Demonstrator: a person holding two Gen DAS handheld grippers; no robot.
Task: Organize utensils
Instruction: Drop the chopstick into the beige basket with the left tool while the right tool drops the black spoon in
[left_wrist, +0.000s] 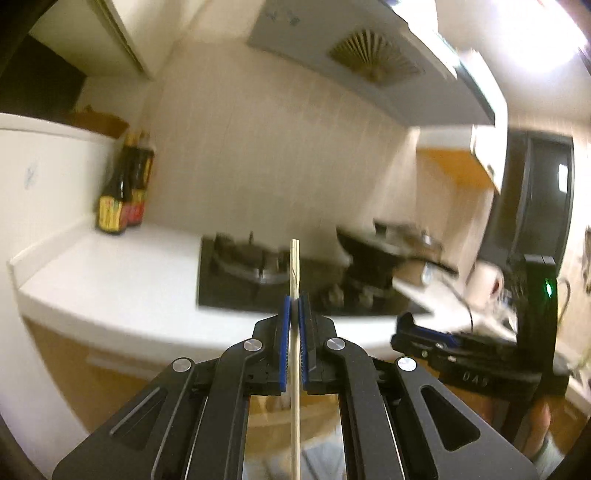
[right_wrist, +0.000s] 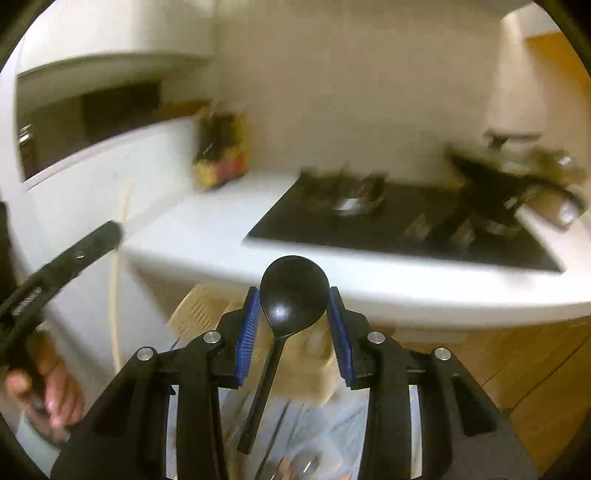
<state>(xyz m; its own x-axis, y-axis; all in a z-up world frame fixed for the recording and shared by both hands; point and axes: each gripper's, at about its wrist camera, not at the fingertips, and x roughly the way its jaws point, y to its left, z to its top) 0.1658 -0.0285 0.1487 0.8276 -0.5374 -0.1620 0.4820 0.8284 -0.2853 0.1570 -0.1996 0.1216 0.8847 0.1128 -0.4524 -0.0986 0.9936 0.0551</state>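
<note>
The left gripper (left_wrist: 295, 306) is clamping a wooden chopstick (left_wrist: 294, 266) upright; the right gripper (right_wrist: 293, 306) is pinching a black spoon (right_wrist: 293, 288) by its bowl. Both are hanging before the near counter (right_wrist: 207, 229), stove (right_wrist: 406, 225) beyond; carrying them level and slowly should be preventing slips.

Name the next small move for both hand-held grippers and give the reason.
Probably carry both toward the white countertop and set the utensils down. The left hand-held gripper is clamped on a thin pale wooden chopstick, and the right hand-held gripper holds a black plastic spoon by its bowl. Both hang in mid-air in front of the counter.
</note>
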